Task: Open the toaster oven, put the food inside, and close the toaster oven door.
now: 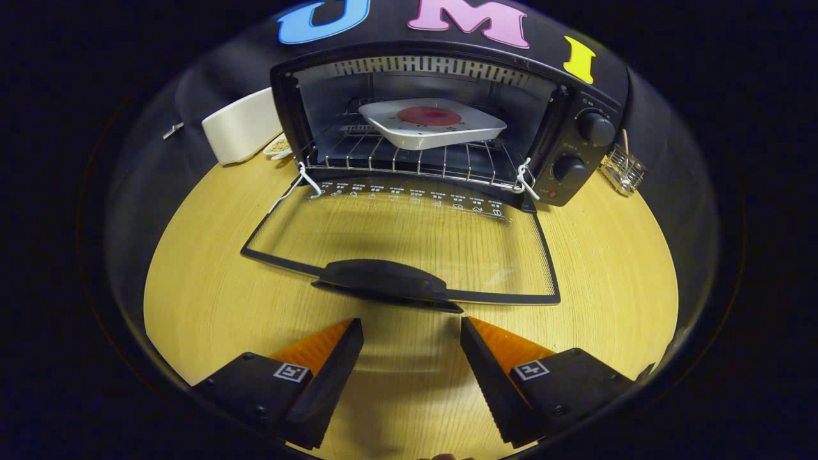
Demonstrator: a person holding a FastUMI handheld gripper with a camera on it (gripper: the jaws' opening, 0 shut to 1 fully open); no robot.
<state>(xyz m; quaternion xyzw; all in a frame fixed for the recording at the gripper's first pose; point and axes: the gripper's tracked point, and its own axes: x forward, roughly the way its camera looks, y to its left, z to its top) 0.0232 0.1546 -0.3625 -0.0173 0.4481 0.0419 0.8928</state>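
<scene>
1. Toaster oven [441,121] sits at the far side of the table [211,300]; its glass door [409,243] is dropped flat toward the near side, handle [383,281] on its near edge; opening looks done.
2. Food [429,116], a round reddish piece, lies on a white square plate [434,131]; plate rests on the wire rack [409,160] inside the oven cavity, slightly tilted; loading step looks done too.
3. Tool [412,332] is open, fingers spread apart and holding nothing; bare table between them; it sits just near of the door handle, not touching it.
4. Left to do, as I judge it: only closing the door; the tool would need to get under or onto the handle and swing the door up toward the oven front.
5. Roughly two of three steps complete; door fully down so the whole closing swing remains.
6. Clutter: white container [241,128] left of the oven with a small dish [278,148] beside it; small wire basket [623,169] right of the oven past the knobs [594,128]; none in the door's path.
</scene>
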